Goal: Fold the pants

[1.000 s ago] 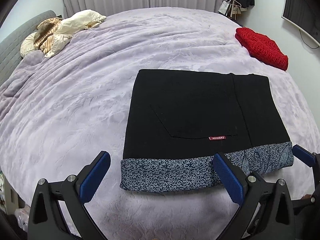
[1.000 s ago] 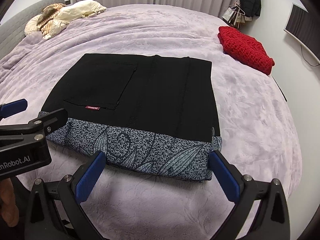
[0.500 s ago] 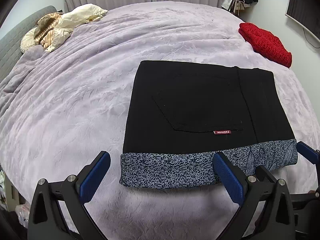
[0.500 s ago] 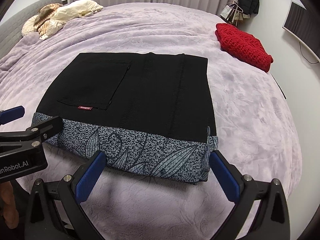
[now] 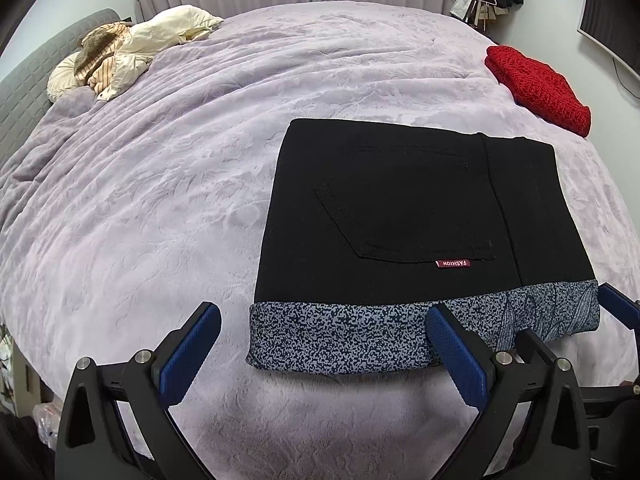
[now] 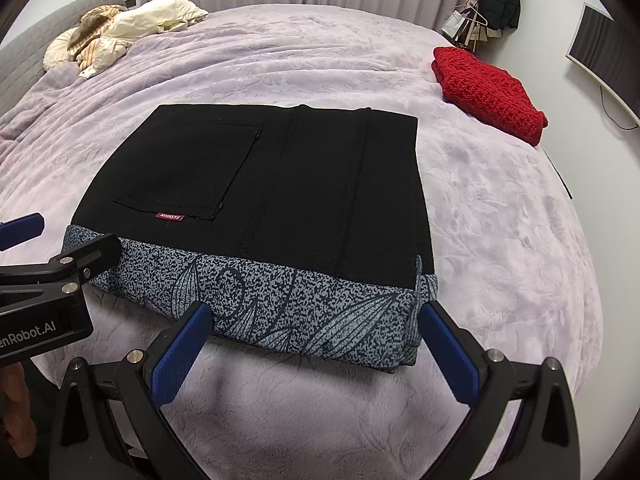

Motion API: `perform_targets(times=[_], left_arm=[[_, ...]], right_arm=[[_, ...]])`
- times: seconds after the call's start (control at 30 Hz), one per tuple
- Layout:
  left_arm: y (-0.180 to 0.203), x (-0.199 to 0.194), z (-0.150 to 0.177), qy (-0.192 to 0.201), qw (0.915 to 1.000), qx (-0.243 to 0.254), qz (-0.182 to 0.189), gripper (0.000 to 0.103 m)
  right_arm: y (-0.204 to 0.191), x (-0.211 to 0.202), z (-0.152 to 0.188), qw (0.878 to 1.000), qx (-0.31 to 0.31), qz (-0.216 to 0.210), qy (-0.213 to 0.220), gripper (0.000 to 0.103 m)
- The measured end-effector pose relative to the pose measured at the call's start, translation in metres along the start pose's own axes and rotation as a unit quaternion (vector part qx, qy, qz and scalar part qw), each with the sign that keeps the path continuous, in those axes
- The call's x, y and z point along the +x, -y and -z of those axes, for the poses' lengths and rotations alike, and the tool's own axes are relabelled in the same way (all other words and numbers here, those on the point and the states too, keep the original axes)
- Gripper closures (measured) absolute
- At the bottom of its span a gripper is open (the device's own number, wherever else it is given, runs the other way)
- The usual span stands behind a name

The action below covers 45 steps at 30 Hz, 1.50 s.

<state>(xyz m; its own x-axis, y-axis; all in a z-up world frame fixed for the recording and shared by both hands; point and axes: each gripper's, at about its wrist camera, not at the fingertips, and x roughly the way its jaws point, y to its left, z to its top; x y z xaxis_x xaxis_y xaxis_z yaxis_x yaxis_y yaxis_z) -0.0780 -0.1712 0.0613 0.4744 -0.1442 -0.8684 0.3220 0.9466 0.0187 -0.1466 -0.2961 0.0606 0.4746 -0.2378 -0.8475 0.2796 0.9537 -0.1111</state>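
The black pants [image 5: 404, 208] lie folded into a flat rectangle on the lilac bedspread [image 5: 160, 200]. A back pocket with a red label faces up, and a blue-grey patterned band [image 5: 344, 340] runs along the near edge. They also show in the right wrist view [image 6: 280, 184]. My left gripper [image 5: 324, 348] is open and empty, just short of the near left edge of the pants. My right gripper [image 6: 316, 344] is open and empty, just short of the near right edge. The left gripper shows at the left of the right wrist view [image 6: 60, 256].
A folded red knit sweater [image 5: 536, 88] lies at the far right edge of the bed. A heap of cream and striped bedding [image 5: 124, 52] lies at the far left by the grey headboard. Curtains hang behind the bed, and a monitor [image 6: 604, 56] stands at the right wall.
Both grippers have stayed open and empty in front of the pants. The views have shifted slightly; the pants have not changed shape.
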Motion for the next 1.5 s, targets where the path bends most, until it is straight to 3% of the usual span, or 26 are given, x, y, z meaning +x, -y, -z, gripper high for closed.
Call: perform_targets(times=[1.5], left_arm=[[0.007,-0.004,0.001,-0.003,0.9999,0.015,-0.005,0.000]], right_arm=[[0.009,0.001,-0.004,1.000,-0.010,-0.007,0.007,0.000]])
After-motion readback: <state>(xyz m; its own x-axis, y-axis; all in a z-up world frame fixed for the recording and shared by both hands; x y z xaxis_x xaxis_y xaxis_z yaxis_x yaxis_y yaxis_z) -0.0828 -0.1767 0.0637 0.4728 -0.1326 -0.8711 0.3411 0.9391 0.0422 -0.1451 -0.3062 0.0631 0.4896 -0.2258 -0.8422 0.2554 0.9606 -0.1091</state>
